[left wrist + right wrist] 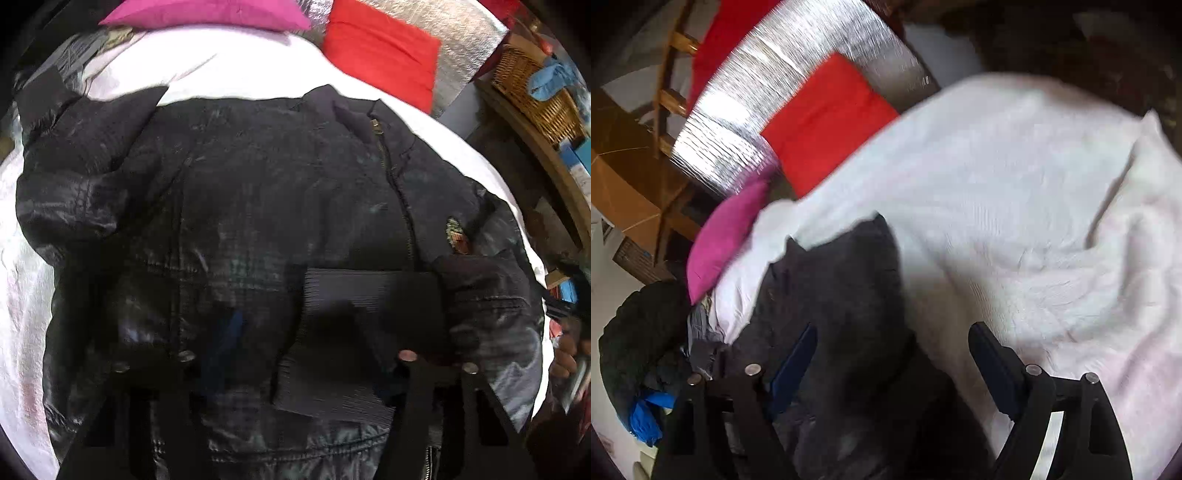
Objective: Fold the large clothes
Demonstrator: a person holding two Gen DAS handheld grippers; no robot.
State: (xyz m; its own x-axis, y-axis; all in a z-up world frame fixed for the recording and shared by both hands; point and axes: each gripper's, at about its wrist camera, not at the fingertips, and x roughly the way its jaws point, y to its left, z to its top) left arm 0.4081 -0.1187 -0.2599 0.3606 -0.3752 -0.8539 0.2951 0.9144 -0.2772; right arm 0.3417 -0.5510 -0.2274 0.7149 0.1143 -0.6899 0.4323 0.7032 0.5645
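Observation:
A large black jacket [266,206] lies spread on a white bedsheet [229,70], zipper and a small badge toward the right. Its ribbed hem [369,295] and a sleeve cuff are folded over near my left gripper [295,332], whose fingers stand wide apart just above the fabric, holding nothing I can see. In the right wrist view my right gripper [894,354] is open, its fingers spread to either side of a dark grey part of the jacket [846,295] that lies between them on the sheet [1015,221].
A magenta pillow [207,14] and a red pillow [380,55] lean on a silver foil headboard [768,99]. A wicker basket [535,96] sits on a wooden shelf at right. A pile of dark clothes [642,332] lies off the bed's left side.

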